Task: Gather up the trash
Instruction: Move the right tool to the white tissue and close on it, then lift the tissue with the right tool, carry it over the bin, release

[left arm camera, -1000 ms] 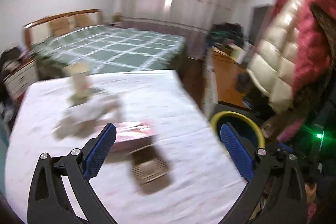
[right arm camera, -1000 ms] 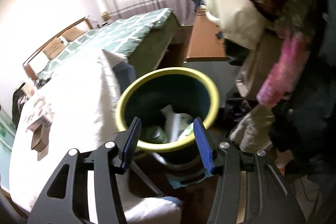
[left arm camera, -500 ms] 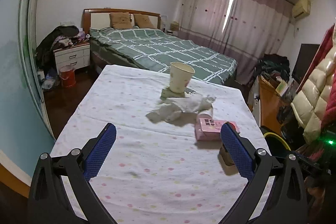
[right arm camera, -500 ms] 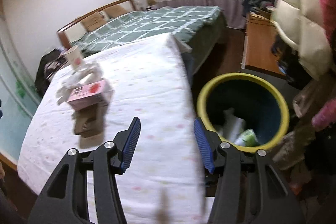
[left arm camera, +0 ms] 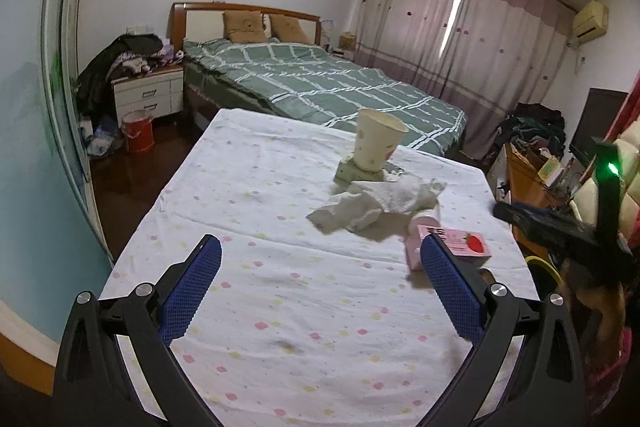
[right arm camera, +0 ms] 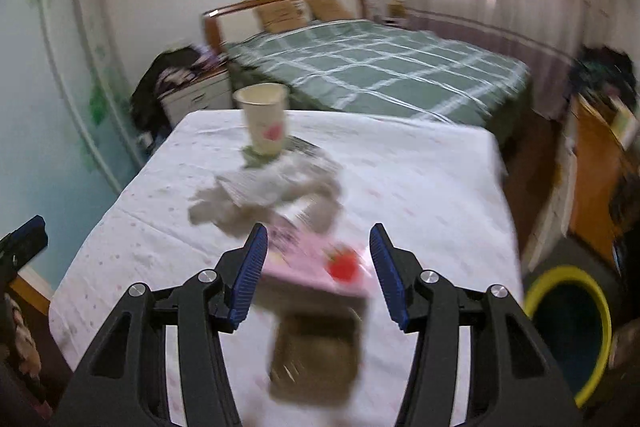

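On the white dotted tablecloth [left arm camera: 280,211] stand a paper cup [left arm camera: 378,147], a crumpled white tissue [left arm camera: 380,203] and a pink strawberry carton [left arm camera: 456,245]. My left gripper [left arm camera: 320,291] hangs open over the near part of the table, with nothing between its fingers. In the right wrist view, blurred by motion, my right gripper [right arm camera: 318,267] is open just above the pink carton [right arm camera: 320,267], pads apart from it. A brown box [right arm camera: 316,355] lies under the carton's near edge. The cup [right arm camera: 266,123] and tissue [right arm camera: 264,191] lie beyond. The yellow-rimmed bin [right arm camera: 568,331] stands on the floor at the right.
A bed with a green checked cover [left arm camera: 320,83] stands behind the table. A nightstand [left arm camera: 148,99] with piled clothes and a red bucket [left arm camera: 138,131] are at the left. A wooden desk [right arm camera: 592,171] stands at the right. The bin's rim [left arm camera: 540,263] shows past the table's right edge.
My right gripper swung from above the bin to over the table and now hangs over the pink carton. The left view turned from the bin side onto the table.
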The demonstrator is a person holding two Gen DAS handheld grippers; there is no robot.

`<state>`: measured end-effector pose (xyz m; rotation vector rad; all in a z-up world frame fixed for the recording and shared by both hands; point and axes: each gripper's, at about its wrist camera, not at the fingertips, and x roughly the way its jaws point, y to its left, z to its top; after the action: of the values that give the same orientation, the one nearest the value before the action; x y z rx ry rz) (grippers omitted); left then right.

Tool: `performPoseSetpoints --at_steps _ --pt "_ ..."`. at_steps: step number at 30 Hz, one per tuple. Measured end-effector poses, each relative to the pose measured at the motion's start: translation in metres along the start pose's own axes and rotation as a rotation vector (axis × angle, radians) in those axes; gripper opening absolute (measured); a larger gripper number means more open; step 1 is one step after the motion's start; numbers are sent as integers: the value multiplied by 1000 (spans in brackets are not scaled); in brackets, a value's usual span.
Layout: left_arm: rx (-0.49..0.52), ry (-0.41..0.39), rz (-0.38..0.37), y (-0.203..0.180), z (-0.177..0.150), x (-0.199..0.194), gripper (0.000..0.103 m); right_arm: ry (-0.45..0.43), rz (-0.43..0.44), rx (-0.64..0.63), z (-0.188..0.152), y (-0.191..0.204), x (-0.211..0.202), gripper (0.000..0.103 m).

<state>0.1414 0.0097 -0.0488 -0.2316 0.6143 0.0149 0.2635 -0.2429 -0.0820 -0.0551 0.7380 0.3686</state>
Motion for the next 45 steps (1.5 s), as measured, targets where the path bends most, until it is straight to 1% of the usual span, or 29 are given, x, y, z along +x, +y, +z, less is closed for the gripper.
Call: performPoseSetpoints --at_steps 3,6,9,12,13,14,15,16,18,20,24,27,30,34,36,39,41,45 --pt "-8 26 4 5 -1 16 98 43 15 -66 21 20 39 51" --pt "-8 46 3 8 -2 28 98 95 -32 -136 36 35 80 51" --pt "-9 67 3 10 -5 43 98 138 -80 -164 38 36 108 51" --pt "-10 90 -2 13 -6 55 98 177 -102 -191 37 39 127 50" --pt "-14 97 -5 14 -7 59 98 185 -116 -206 37 41 133 41" --pt "-18 102 -9 16 -7 63 98 189 -135 -222 36 43 136 27" --pt "-21 107 -12 17 -7 67 98 183 -156 -238 36 45 137 22" --pt "-23 113 -16 17 -7 71 98 184 -155 -236 35 45 137 12" --pt "-23 122 -22 18 -7 76 98 181 -131 -213 38 41 135 4" --pt "-24 126 -24 19 -7 77 98 159 -110 -189 41 37 125 2" --pt "-34 133 -23 24 -8 82 98 107 -21 -128 53 29 95 2" --pt "-46 136 -25 27 -7 84 98 50 55 -88 65 26 65 2" --pt "-44 135 -28 26 -9 82 98 -31 125 -69 78 28 26 2" --pt "-36 126 -34 23 -9 76 98 -109 185 -63 91 30 -18 2" --pt "-31 119 -37 22 -9 71 98 -143 194 -67 94 31 -38 2" --pt "-27 107 -41 19 -9 63 98 -192 182 -73 96 25 -73 2" --pt "-25 101 -45 17 -9 58 98 -207 168 -72 96 19 -88 2" --pt "-13 89 -58 10 -10 50 98 -218 112 -53 90 -3 -115 2"
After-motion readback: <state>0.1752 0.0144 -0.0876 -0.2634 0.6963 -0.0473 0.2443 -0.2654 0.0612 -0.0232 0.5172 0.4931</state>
